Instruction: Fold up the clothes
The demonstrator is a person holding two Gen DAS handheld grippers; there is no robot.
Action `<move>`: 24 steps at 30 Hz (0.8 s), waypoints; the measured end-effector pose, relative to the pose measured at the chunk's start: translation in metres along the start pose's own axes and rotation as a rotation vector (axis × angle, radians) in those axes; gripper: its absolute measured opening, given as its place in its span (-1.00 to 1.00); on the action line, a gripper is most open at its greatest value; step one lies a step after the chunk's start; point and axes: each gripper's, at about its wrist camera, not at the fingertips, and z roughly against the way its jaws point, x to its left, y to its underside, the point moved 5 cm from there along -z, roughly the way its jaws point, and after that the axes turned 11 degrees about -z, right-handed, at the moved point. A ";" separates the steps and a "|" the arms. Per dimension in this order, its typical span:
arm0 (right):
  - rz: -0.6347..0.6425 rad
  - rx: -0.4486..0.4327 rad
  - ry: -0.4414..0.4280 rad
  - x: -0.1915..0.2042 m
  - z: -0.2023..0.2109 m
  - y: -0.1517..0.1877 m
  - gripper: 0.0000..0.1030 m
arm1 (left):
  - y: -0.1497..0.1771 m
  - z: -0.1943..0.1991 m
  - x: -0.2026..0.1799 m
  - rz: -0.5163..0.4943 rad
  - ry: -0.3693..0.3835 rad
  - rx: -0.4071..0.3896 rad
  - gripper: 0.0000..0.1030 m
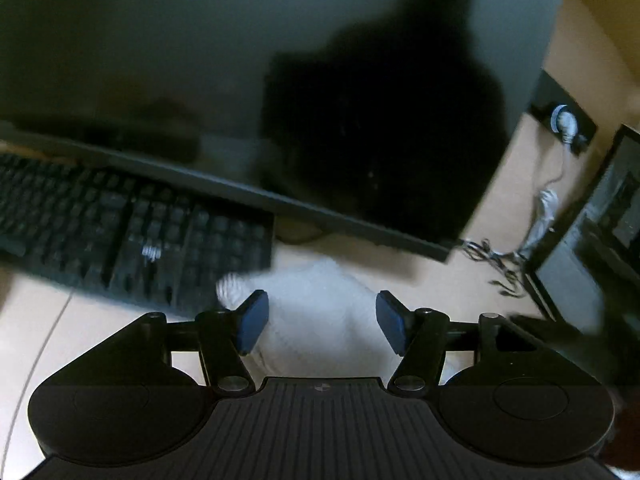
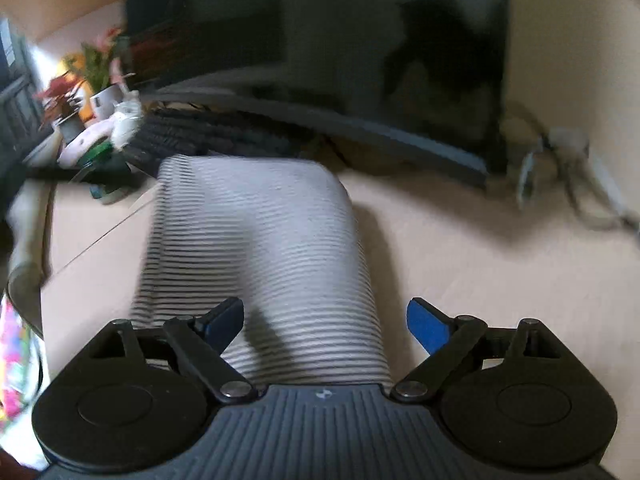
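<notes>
the desk (image 2: 480,264) is pale and wide, with a dark monitor (image 2: 360,60) standing at twelve o'clock and a black keyboard (image 1: 132,224) at ten o'clock in the left wrist view. the striped shirt (image 2: 260,248) lies folded on the desk, running from the keyboard toward six o'clock. the right gripper (image 2: 326,326) hangs over its near end, fingers wide apart, nothing clamped. the left gripper (image 1: 322,322) hangs above the shirt's pale cloth, fingers apart, holding nothing. cables (image 1: 500,260) trail at three o'clock.

Both tongs, left (image 1: 322,322) and right (image 2: 326,326), point downward, jaws apart, gripping nothing.
</notes>
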 end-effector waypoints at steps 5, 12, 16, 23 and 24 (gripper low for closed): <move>0.140 0.003 0.052 0.033 -0.011 0.032 0.76 | 0.028 -0.042 0.020 0.021 0.039 0.108 0.20; 0.019 0.046 0.032 0.015 -0.010 0.022 0.88 | 0.027 -0.047 0.028 0.033 0.072 0.074 0.23; -0.023 0.049 -0.006 0.014 0.001 0.016 1.00 | 0.029 -0.043 0.030 0.057 0.078 0.058 0.22; 0.120 0.088 0.109 0.045 -0.029 0.036 1.00 | 0.029 -0.046 0.028 0.043 0.079 0.055 0.27; 0.107 0.094 0.104 0.044 -0.029 0.034 1.00 | 0.029 -0.046 0.028 0.042 0.081 0.056 0.28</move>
